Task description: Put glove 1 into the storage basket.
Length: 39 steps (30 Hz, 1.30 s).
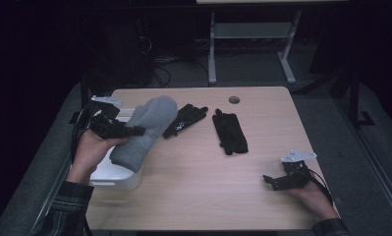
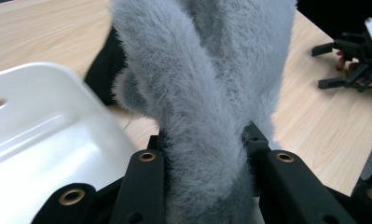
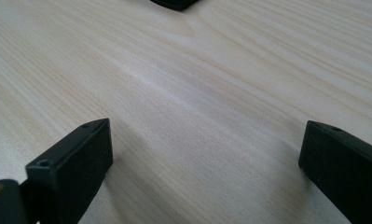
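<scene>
At the left side of the wooden table (image 1: 203, 172) the left gripper (image 1: 137, 131) pinches a grey fuzzy mitten (image 1: 147, 130). Its two black jaws are pressed into the soft fabric from both sides, as the left gripper view shows well: the mitten (image 2: 202, 93) bulges out above the jaws and is squeezed narrow between them. The mitten is lifted off the table and hangs tilted, with its rounded end far and its cuff end near, over a white plastic bin (image 1: 116, 172) that stands at the near left edge of the table. The lower end of the mitten is just above the rim of the bin; I cannot tell if it touches.

In the middle of the table lie two black gloves, one (image 1: 185, 119) just right of the mitten and another one (image 1: 229, 132) more to the right, apart from each other.

The right gripper (image 1: 268, 180) rests at the near right corner, low on the table. Its jaws are spread wide with only bare wood (image 3: 197, 116) between them.
</scene>
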Available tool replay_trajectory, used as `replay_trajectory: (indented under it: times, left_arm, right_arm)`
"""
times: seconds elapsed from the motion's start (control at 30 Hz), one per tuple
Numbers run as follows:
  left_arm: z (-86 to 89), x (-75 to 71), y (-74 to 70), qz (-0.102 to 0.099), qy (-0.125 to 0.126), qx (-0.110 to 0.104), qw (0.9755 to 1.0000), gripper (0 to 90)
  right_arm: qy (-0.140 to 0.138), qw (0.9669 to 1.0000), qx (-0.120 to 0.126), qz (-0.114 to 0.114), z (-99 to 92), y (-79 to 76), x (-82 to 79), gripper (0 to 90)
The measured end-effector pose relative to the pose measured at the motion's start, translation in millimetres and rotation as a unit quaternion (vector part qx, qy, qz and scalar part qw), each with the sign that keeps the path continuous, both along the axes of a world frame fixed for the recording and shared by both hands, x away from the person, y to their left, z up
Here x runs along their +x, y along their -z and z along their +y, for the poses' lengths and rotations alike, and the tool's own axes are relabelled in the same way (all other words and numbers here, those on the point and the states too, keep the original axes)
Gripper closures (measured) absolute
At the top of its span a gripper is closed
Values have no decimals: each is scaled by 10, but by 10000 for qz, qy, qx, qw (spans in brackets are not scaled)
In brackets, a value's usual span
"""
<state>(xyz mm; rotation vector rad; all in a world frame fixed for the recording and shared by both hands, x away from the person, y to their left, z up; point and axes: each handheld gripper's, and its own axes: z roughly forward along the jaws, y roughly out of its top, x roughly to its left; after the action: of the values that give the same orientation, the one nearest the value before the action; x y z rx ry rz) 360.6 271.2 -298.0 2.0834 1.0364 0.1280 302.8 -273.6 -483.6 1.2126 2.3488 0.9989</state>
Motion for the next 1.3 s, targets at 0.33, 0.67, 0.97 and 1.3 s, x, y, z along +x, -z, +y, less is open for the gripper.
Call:
replay_trajectory:
  times: [0.33, 0.67, 0.97, 1.3]
  left_arm:
    - [500, -11, 109, 150, -532, -20, 9985, 683]
    - [723, 109, 429, 557, -821, 8, 9951, 683]
    - [840, 238, 799, 1003, -1068, 156, 9891, 680]
    - [877, 335, 1097, 1224, -1226, 518, 9835, 604]
  right_arm:
    - [4, 10000, 1, 7, 1, 0, -1, 25]
    - [4, 10000, 2, 10, 1, -1, -1, 25]
    - [6, 10000, 2, 15, 2, -1, -2, 25]
    - [4, 10000, -1, 9, 1, -1, -1, 25]
